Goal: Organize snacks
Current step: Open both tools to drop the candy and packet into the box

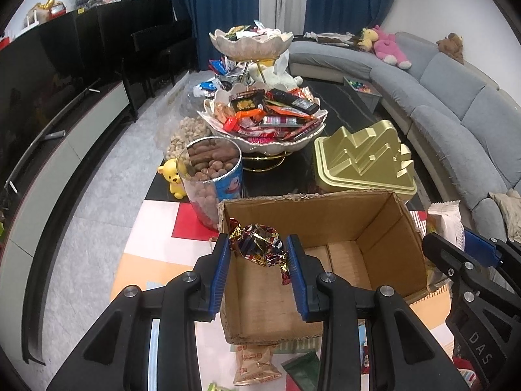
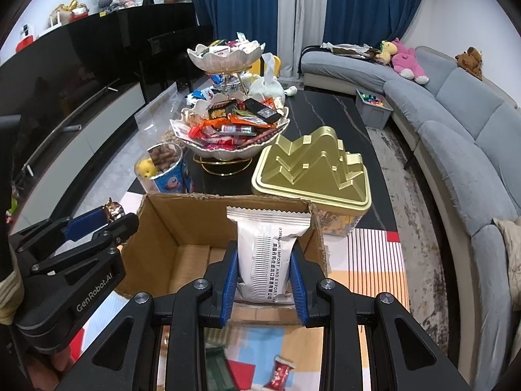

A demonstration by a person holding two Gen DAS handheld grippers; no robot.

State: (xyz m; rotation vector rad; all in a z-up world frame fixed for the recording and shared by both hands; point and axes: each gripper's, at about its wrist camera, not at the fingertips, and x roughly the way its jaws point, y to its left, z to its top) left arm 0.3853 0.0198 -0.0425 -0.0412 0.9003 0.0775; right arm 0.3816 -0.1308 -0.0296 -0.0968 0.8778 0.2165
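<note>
I count two grippers, each clamped on one snack. My left gripper (image 1: 257, 254) pinches a crinkled foil candy (image 1: 257, 247) with red, gold and blue print between its ribbed blue pads, held over the near left corner of the cardboard box (image 1: 384, 228). My right gripper (image 2: 265, 280) squeezes a smooth white packet (image 2: 268, 247) with a serrated top edge and a column of black print, standing upright over the near wall of the same box (image 2: 162, 228).

There is one box: brown corrugated card, open-topped, with torn flap edges and a bare floor. Behind it I see one gold tin (image 1: 364, 159) with a stepped, mountain-shaped lid, one clear round tub (image 1: 211, 176) of brown nuts with a blue label, and one two-tier stand (image 1: 263, 130) of scalloped cream bowls on gold wire, both tiers heaped with glossy wrappers. One small yellow bear figure (image 1: 172, 179) sits beside the tub. Loose packets lie on the colourful patterned mat (image 1: 153, 247) near the box, one tan (image 1: 255, 368), one red (image 2: 280, 374).
</note>
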